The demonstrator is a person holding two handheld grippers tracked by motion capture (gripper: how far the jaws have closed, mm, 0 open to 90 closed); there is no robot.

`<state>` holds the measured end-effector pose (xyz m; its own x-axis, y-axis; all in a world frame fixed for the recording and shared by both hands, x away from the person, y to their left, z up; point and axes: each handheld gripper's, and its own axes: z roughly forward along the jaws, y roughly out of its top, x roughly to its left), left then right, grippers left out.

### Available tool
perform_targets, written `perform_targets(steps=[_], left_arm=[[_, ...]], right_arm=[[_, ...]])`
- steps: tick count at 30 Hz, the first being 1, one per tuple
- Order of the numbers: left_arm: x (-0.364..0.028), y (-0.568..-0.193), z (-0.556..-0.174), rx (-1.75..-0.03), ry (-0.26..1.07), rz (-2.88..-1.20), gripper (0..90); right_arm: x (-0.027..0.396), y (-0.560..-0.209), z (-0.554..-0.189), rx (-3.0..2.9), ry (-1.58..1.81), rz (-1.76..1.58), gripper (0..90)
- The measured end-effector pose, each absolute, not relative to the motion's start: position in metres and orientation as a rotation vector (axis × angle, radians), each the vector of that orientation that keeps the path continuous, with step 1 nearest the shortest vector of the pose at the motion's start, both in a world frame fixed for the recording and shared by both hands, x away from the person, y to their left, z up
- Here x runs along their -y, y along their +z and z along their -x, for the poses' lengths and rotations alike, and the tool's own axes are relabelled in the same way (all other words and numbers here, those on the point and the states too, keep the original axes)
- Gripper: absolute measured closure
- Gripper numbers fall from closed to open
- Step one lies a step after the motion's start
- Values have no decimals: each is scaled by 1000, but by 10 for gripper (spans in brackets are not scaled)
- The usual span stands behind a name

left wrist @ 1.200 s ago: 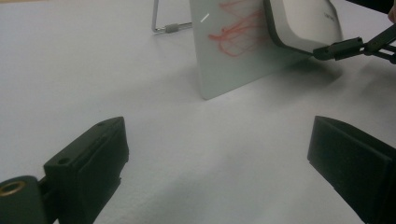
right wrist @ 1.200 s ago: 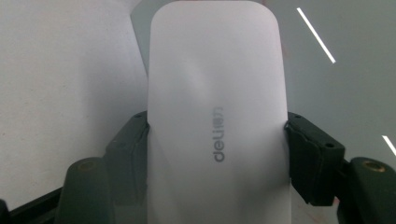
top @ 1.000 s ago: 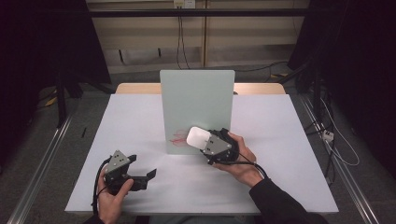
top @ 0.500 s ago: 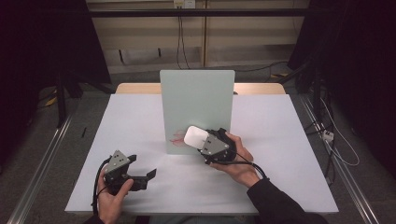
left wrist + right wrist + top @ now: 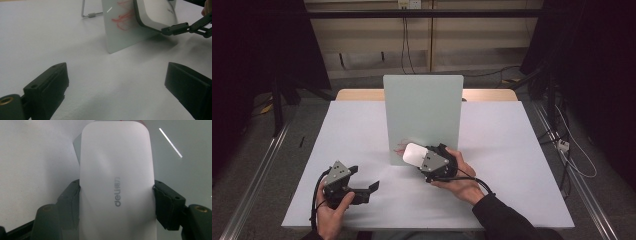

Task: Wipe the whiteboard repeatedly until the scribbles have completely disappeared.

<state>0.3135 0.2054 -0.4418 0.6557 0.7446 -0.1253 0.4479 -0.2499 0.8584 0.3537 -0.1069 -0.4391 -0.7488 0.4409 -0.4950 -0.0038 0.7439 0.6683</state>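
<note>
A pale board (image 5: 422, 117) stands upright near the middle of the white table (image 5: 512, 150), propped from behind by a thin wire stand (image 5: 87, 13) that shows in the left gripper view. Low on the board's near face, towards its left, there is a scribble of red marks (image 5: 401, 146). The right gripper (image 5: 424, 159), held in the person's right hand (image 5: 459, 177), is closed on a white eraser (image 5: 413, 154), a rounded block with the word "deli" printed on it; in the right gripper view the two black jaws press against its long sides. The eraser sits just in front of the board's lower part, right beside the red marks, and in the left gripper view its face appears to lie against the board, though I cannot be sure it touches. The left gripper (image 5: 367, 190) rests low over the near left part of the table in the person's left hand (image 5: 332, 212), well apart from the board, with its jaws spread wide and nothing between them.
</note>
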Motion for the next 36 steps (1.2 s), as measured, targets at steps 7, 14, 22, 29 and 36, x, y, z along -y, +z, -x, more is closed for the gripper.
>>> perform_targets(steps=[7, 14, 22, 29, 36], left_arm=[[-205, -442, -314, -940, 381, -1894, 51], [-205, -441, -313, -940, 383, -1897, 51], [-205, -442, -313, -940, 383, -1897, 51], [-205, -442, -313, -938, 381, -1894, 50], [-205, -442, -314, -940, 379, -1899, 51]], right_arm=[[118, -426, -357, -2231, 907, -378, 316], [130, -410, -361, -2169, 934, -420, 316], [116, -422, -358, -2180, 926, -399, 316], [98, -438, -355, -2244, 909, -349, 316], [89, -446, -355, -2307, 901, -325, 316]])
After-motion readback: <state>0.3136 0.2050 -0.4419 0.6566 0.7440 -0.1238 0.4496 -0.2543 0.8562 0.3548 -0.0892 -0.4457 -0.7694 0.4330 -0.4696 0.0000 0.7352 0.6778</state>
